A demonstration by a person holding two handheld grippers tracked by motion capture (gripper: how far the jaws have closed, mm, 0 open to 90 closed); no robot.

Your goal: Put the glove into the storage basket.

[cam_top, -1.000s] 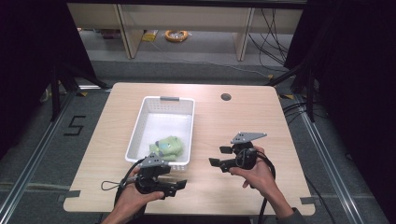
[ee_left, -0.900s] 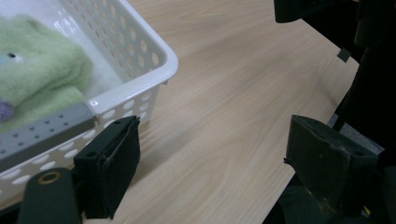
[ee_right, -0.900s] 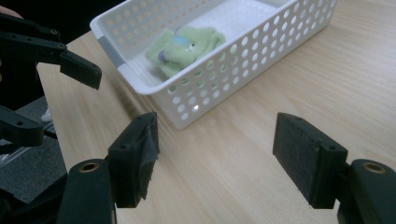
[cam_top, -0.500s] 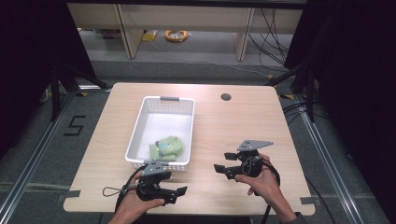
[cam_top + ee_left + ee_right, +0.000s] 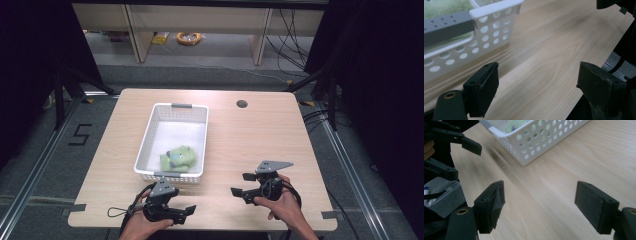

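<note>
1. Since a second ago I have drawn both hands back toward my edge of the table [image 5: 260,130], away from the basket [image 5: 150,140], and my right gripper's jaws have just been opening with nothing between them.
2. My right gripper [image 5: 241,184] now sits low over bare wood near the front edge, jaws spread wide and empty; in the right gripper view its pads [image 5: 596,206] frame plain tabletop.
3. My left gripper [image 5: 186,211] is released too, its jaws well apart over the wood, just in front of the basket's near end.
4. The two grippers point toward each other, well apart.
5. The green cloth [image 5: 177,158] lies inside the white basket, at its near end, touched by neither gripper.
6. The basket stands on the left half of the table, lengthwise away from me.
</note>
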